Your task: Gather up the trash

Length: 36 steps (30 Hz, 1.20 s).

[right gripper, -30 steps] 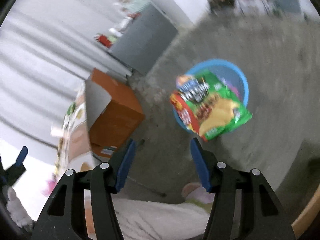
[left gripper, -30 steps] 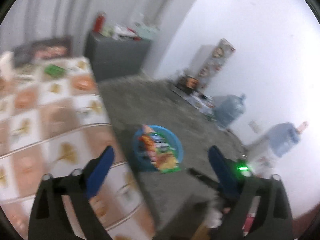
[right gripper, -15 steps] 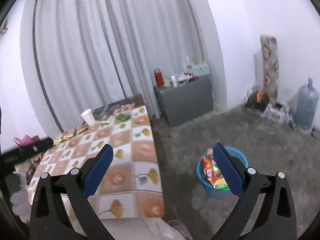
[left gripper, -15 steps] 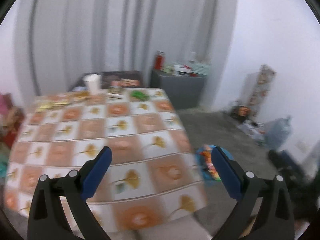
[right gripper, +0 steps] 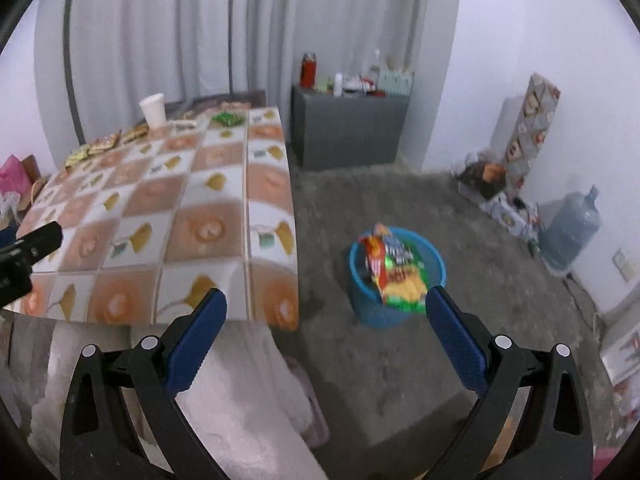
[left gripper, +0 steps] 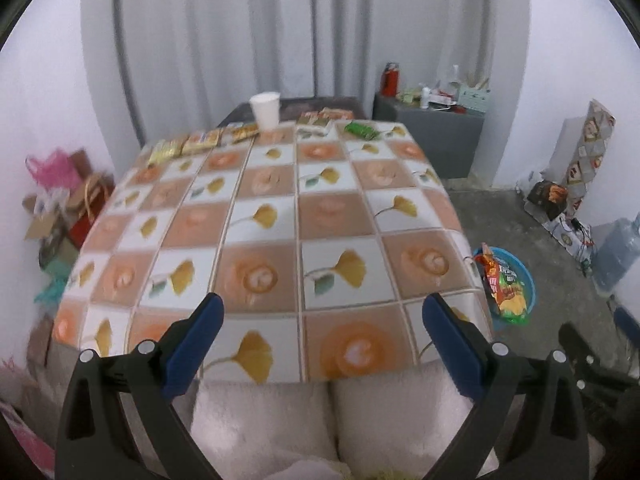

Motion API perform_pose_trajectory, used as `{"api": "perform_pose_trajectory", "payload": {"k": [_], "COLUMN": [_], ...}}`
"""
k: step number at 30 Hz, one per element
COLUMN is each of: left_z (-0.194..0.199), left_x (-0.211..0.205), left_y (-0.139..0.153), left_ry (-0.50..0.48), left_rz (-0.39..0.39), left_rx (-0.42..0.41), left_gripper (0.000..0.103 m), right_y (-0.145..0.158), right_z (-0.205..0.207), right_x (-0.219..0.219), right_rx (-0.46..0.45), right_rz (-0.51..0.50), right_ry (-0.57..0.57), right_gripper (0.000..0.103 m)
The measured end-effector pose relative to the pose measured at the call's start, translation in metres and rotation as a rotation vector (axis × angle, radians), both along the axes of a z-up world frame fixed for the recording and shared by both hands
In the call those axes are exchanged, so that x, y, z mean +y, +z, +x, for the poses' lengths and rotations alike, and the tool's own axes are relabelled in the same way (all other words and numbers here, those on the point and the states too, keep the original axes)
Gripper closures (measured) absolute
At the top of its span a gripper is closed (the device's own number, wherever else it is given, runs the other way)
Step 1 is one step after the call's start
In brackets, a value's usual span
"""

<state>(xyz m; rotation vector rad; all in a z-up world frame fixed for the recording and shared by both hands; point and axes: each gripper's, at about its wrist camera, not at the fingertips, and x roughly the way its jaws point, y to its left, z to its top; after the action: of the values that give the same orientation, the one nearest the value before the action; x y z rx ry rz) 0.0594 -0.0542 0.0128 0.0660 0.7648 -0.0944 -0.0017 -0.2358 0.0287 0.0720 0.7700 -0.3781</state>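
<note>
A home room: tablecloth-covered table point(left gripper: 280, 216), grey curtains point(left gripper: 240, 40), cluttered cabinet point(right gripper: 348, 128), water jug point(right gripper: 572, 232).

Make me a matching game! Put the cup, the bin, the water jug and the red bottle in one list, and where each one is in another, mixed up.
Things:
1. cup
2. bin
3. water jug
4. red bottle

Places:
A. on the grey cabinet
B. on the floor by the right wall
C. at the far end of the table
D. on the floor beside the table, holding snack bags

Pairs: 1-C, 2-D, 3-B, 4-A
</note>
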Motion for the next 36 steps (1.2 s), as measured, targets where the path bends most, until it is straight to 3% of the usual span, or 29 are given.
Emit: {"api": "perform_pose_trajectory", "payload": {"k": [21, 36], "left_z": [0.001, -0.005], "left_x": [-0.011, 0.015], "left_y": [-0.006, -0.001], "left_ry": [-0.005, 0.046], "left_rz": [0.026, 0.020], "left_rx": [0.030, 0.005], "left_gripper": [0.006, 0.006], "right_y": [-0.008, 0.004], "right_z": [-0.001, 0.008], "right_x": [-0.021, 0.005], "right_rx": [0.025, -0.005], "right_rz": [-0.002, -0.006], "right_ry": [-0.090, -0.015], "right_gripper": [0.007, 0.007]}}
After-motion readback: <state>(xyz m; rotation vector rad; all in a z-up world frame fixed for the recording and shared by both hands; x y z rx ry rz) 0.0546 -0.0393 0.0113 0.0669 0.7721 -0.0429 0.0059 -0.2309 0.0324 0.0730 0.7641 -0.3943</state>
